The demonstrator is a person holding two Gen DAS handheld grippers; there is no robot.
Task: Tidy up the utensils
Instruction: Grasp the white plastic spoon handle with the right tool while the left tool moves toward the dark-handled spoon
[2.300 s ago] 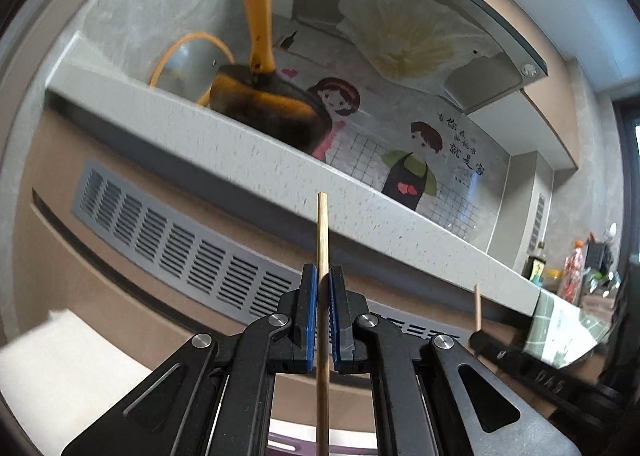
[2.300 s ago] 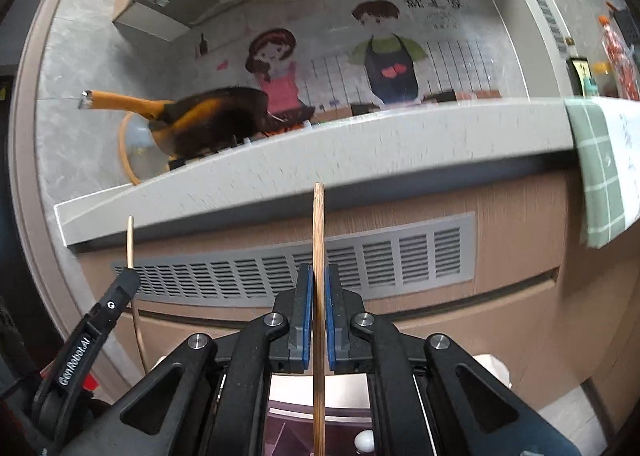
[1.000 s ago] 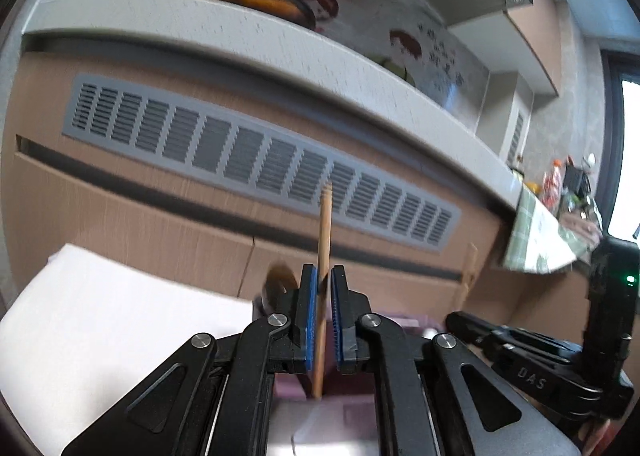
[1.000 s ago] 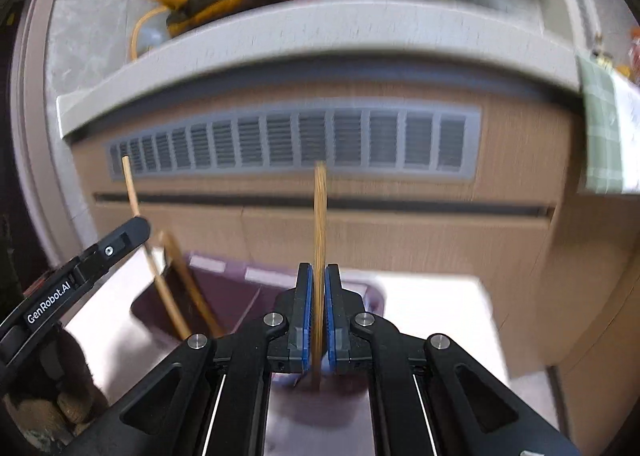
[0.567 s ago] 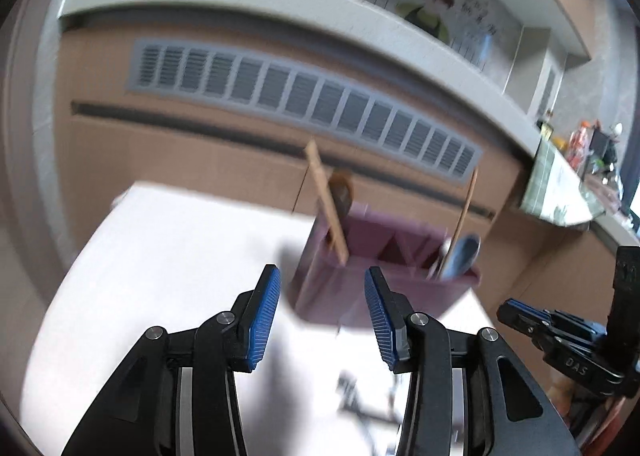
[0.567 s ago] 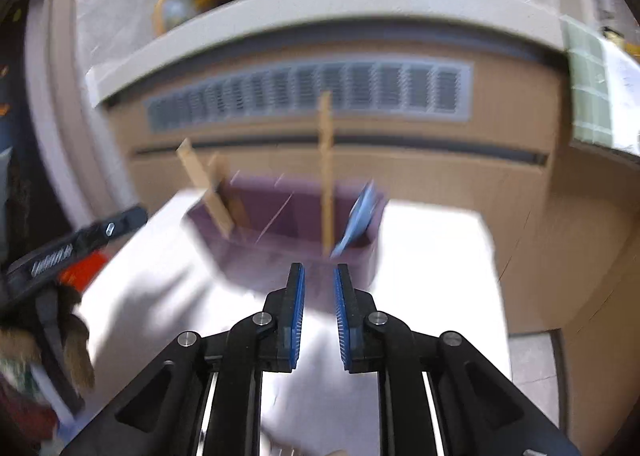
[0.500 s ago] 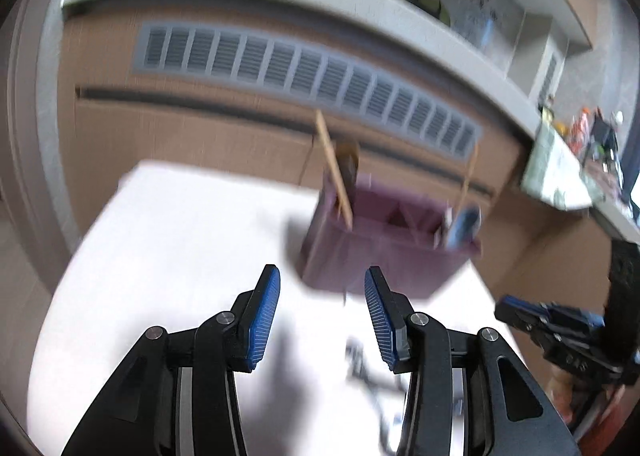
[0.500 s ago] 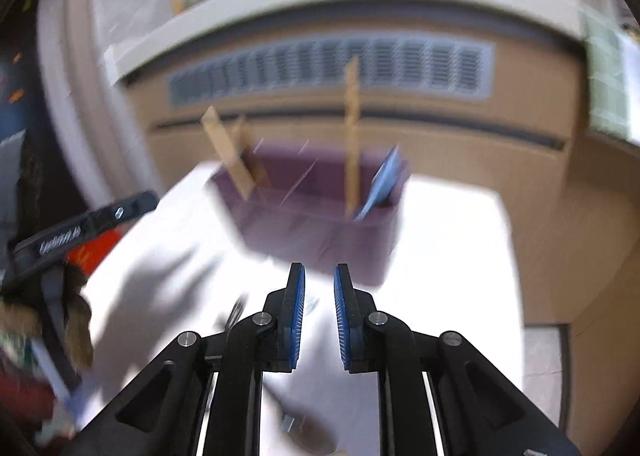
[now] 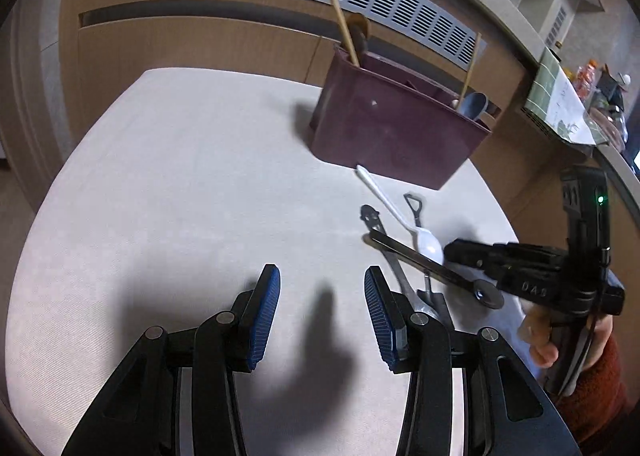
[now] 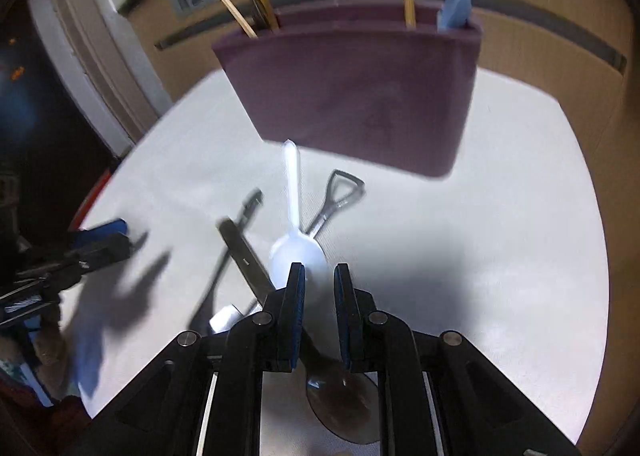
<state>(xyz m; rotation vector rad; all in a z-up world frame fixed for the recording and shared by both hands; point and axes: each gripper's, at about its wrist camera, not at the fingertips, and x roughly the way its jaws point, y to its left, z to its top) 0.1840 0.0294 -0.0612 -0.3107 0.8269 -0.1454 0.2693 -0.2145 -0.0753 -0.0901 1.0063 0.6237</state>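
- Jaws of the left hand-held gripper (image 9: 322, 310) stand fully released with nothing between them, only bare white bench (image 9: 180, 184) and their own shadow beneath.
- Right hand-held gripper (image 10: 319, 310) has just been opening; its jaws are partly parted and empty, hovering above the bowl of the white plastic spoon (image 10: 294, 234), not pressing on it.
- Risk one: the loose utensils lie crossed in a heap — white spoon, shovel-handled spoon (image 10: 340, 192), dark flat utensil (image 10: 244, 252) and a metal spoon (image 10: 344, 412) whose bowl sits under the right jaws. A close here could pinch two pieces at once or flip a neighbour off the pile.
- Risk two: the right jaws look narrow against the spoon's broad bowl; coming down on the bowl rather than the slim handle would likely shove it along the bench instead of gripping.
- Risk three: the right wrist view is smeared, so alignment is hard to judge.
- Pose: both grippers tilt steeply down toward the bench; the left sits over open surface beside the pile, the right directly over it, with a hand and red sleeve (image 9: 592, 384) behind the right tool.
- Farther out, the maroon holder (image 9: 394, 128) stands at the bench's far edge, already carrying two wooden chopsticks, a wooden spoon and a blue spoon (image 9: 474, 106); the pile lies just in front of it.
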